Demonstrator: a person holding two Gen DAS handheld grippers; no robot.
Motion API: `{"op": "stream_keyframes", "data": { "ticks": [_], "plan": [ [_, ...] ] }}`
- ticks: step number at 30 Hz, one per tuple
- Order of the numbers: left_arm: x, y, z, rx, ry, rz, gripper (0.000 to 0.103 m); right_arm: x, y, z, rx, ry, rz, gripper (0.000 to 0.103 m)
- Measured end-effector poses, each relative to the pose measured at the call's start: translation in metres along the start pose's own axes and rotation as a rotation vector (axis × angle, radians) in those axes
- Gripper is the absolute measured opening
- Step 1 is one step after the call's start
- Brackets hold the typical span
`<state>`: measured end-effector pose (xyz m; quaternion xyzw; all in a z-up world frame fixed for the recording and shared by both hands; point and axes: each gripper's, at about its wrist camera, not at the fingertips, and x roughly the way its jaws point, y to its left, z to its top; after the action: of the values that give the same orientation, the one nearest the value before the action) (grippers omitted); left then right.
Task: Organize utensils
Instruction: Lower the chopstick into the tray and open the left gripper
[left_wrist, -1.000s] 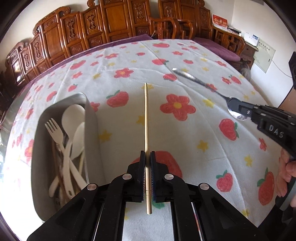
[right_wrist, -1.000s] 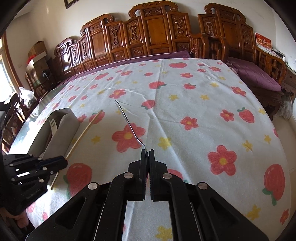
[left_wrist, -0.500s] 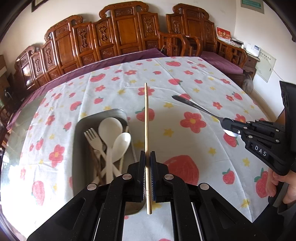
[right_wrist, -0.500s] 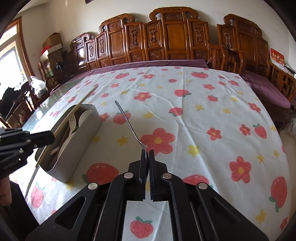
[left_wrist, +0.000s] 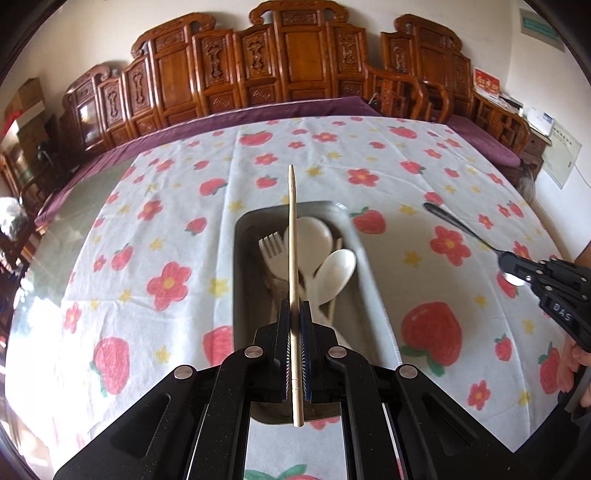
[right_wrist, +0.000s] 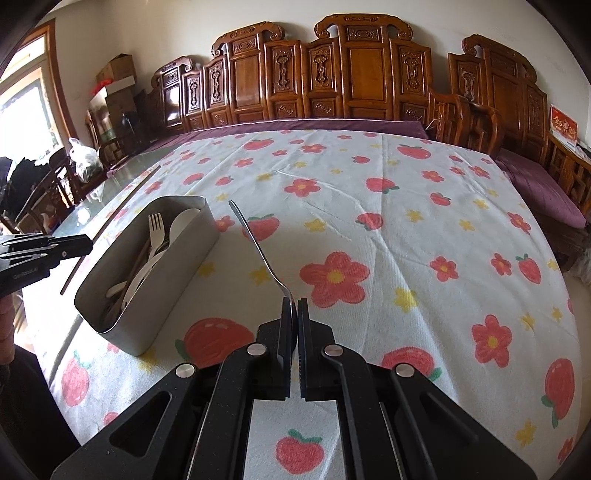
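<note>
A pale, matt wooden chopstick (left_wrist: 293, 258). A shiny metal spoon (right_wrist: 258, 247) with a smooth handle. A matt grey bin (right_wrist: 177, 258), metal or plastic, hard to tell. Inside, a matt cream plastic fork (left_wrist: 271, 251) and spoons (left_wrist: 334, 275). Soft printed cloth (right_wrist: 406, 229), lightly creased, over a glossy tabletop (right_wrist: 92, 199). Polished carved wooden chairs (right_wrist: 351, 74). Matt black plastic hand-held grippers with bright metal rivets.

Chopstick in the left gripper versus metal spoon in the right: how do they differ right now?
The chopstick is a pale, straight wooden stick; the metal spoon is dark, shiny and curved. The chopstick hangs above the grey bin; the spoon is off to the bin's side, over the tablecloth. Both are clamped in shut jaws, long ends pointing forward.
</note>
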<state>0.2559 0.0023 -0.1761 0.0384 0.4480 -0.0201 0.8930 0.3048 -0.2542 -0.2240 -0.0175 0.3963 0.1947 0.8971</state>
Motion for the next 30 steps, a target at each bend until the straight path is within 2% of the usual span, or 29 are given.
{"op": "stream_keyframes", "data": {
  "ticks": [9,21,26,28,30],
  "plan": [
    [0.033,0.019,-0.013,-0.060,0.072,0.026,0.004,0.001,0.001,-0.001,-0.003,0.004,-0.001,0.004],
    [0.048,0.027,-0.013,-0.087,0.101,0.030,0.004,0.004,0.005,-0.003,-0.014,0.014,0.003,0.004],
    [0.041,0.030,-0.012,-0.088,0.065,0.016,0.007,0.003,0.011,-0.003,-0.017,0.018,0.017,0.004],
    [0.035,0.031,-0.013,-0.087,0.040,0.012,0.016,0.002,0.016,-0.003,-0.015,0.019,0.028,0.004],
    [0.028,0.033,-0.014,-0.081,0.015,0.010,0.020,0.000,0.022,-0.003,-0.016,0.019,0.042,0.004]
  ]
}}
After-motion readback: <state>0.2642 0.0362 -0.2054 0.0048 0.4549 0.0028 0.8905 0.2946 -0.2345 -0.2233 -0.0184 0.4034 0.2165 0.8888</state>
